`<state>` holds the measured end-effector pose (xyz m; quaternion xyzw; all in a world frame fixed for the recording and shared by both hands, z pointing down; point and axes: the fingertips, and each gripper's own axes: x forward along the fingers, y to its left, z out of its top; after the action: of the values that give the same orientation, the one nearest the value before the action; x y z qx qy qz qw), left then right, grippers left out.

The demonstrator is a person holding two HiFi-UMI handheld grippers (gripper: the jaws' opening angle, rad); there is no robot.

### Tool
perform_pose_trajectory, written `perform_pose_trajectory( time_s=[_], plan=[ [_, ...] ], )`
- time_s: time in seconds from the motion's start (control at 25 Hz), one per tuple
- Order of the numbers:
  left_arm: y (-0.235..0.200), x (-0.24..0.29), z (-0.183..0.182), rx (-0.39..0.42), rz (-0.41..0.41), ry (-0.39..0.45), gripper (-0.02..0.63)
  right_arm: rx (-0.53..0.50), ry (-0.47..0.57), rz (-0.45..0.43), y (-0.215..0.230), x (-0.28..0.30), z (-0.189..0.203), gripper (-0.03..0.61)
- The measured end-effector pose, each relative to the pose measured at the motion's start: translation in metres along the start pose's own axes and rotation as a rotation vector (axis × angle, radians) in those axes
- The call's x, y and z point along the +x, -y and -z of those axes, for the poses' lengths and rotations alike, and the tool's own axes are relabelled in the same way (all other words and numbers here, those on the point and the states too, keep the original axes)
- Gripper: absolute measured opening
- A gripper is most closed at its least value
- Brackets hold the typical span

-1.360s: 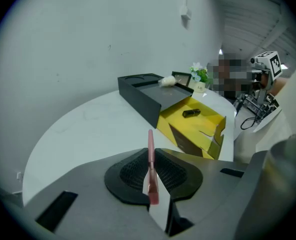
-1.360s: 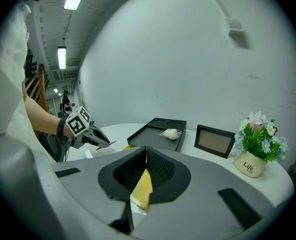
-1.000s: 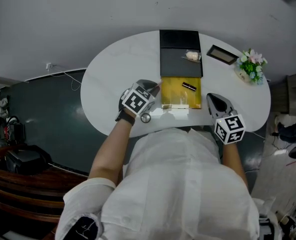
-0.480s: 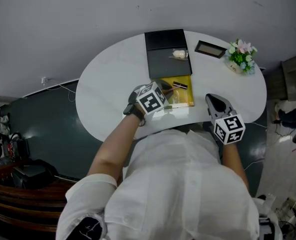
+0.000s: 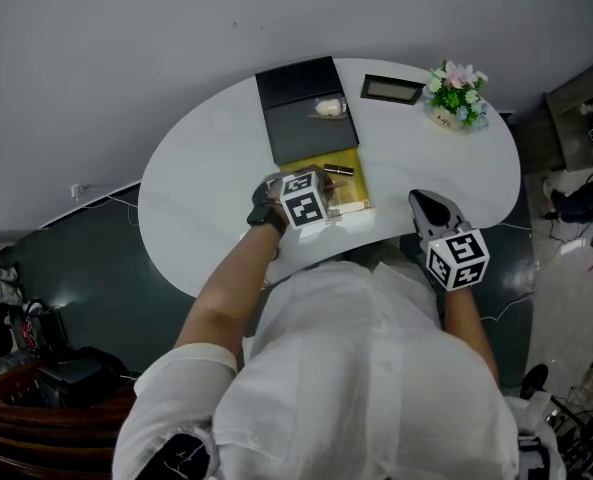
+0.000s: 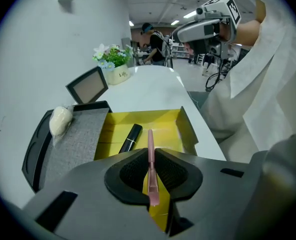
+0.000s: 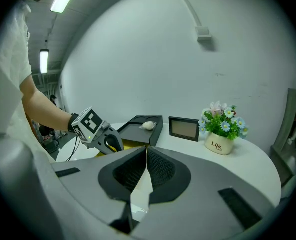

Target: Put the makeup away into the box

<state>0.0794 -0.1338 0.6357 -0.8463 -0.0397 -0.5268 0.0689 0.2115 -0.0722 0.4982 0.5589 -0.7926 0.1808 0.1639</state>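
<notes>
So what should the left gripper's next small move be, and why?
Probably lower a little and open the jaws. The left gripper is shut on a thin pink stick whose tip points over the open yellow box, beside the black tube lying inside. The stick looks held above the box floor, not resting on it.

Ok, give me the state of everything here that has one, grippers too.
left gripper: jaws shut on the pink stick.
right gripper: jaws shut, empty.
box: open, lid laid back flat.
black tube: lying inside the box.
white puff: resting on the lid.
frame: standing on edge.
flower pot: upright.
</notes>
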Motion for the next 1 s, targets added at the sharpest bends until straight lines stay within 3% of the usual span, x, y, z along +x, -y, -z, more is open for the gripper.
perform_pose_trajectory(
  time_s=[0.48, 1.0],
  plan=[
    [0.006, 0.029, 0.016, 0.025, 0.022, -0.083, 0.054, 0.016, -0.014, 0.029, 0.005, -0.009, 0.009, 0.014],
    [0.003, 0.024, 0.014, -0.067, 0.017, -0.03, 0.132, -0.003, -0.018, 0.018, 0.001, -0.002, 0.002, 0.014]
  ],
)
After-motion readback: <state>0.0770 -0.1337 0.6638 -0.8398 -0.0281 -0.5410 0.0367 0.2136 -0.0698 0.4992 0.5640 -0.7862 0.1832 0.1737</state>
